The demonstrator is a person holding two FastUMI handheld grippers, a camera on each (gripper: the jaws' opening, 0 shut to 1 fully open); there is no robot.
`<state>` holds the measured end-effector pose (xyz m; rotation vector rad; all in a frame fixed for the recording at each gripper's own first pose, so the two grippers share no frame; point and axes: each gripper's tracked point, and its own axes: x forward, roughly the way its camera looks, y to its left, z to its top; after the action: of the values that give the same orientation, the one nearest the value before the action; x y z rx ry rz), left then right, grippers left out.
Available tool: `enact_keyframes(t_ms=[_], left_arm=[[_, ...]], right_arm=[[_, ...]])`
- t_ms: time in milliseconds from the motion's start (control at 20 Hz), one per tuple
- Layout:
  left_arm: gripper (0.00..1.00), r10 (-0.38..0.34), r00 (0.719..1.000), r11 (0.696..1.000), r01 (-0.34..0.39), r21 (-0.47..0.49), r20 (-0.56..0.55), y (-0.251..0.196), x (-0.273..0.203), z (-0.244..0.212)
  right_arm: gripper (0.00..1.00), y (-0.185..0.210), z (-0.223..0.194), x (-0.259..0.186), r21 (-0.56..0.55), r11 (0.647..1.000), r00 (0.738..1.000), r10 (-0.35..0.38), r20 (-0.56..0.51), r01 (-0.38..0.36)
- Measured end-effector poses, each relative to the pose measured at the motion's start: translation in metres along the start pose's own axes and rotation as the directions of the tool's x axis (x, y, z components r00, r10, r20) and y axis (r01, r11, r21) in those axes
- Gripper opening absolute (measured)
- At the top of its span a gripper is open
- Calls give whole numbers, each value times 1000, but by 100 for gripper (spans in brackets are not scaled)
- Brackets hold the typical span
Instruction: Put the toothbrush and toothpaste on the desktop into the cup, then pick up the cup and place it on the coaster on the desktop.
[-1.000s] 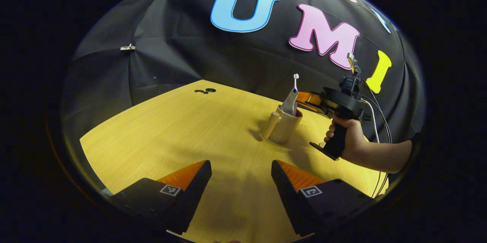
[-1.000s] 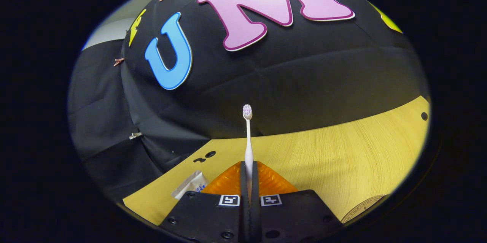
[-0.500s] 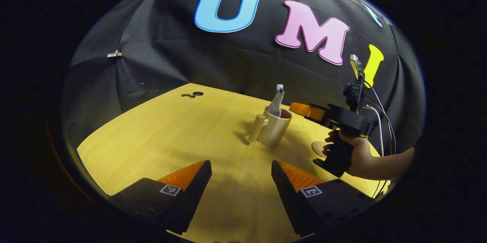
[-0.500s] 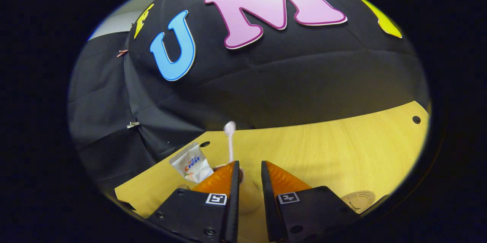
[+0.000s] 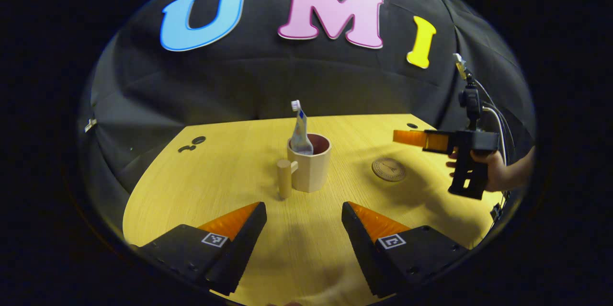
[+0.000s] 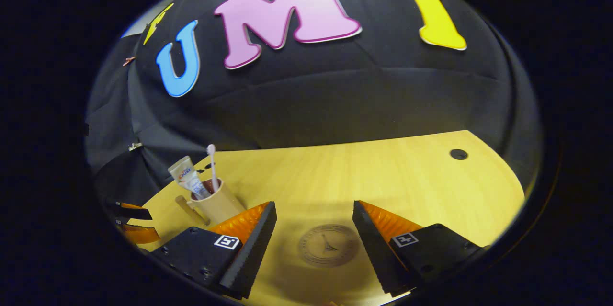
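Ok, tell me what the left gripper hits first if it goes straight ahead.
Probably the cup: it stands ahead of the open left gripper, between its fingers' lines, handle nearest. Bare desk lies between; depth is uncertain.

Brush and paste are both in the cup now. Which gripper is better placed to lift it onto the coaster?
Left, probably. The left hand-held gripper is open and faces the cup, handle towards it. The right hand-held gripper hovers over the coaster, cup off to its side.

On the table [image 5: 230, 181] the cup [image 5: 310, 168] stands upright with the toothbrush [image 5: 295, 105] and toothpaste [image 5: 300, 134] inside it, its handle toward the left gripper [image 5: 304, 227]. The coaster [image 5: 389, 170] lies flat to the cup's right, apart from it. In the right gripper view the coaster [image 6: 328, 244] sits between that gripper's [image 6: 313, 236] spread fingers, the cup [image 6: 218, 205] off to the left.
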<state>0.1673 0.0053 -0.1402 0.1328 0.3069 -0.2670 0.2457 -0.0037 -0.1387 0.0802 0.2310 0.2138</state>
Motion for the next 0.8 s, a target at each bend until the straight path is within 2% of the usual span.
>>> enact_keyframes(t_ms=[150,250,500,800], left_arm=[[98,-31,996,996,38,77,-80,0,14,-1],[98,-24,991,993,39,114,-135,6,24,-2],[98,-46,970,985,84,151,-238,14,42,7],[98,-67,931,936,183,300,-360,29,80,27]], right_arm=[[98,-42,1,-21,30,997,997,-72,-8,72],[98,-65,3,-35,43,992,993,-115,-4,115],[98,-107,-2,-67,68,981,984,-179,-20,180],[98,-139,-34,-124,36,972,970,-230,-72,233]])
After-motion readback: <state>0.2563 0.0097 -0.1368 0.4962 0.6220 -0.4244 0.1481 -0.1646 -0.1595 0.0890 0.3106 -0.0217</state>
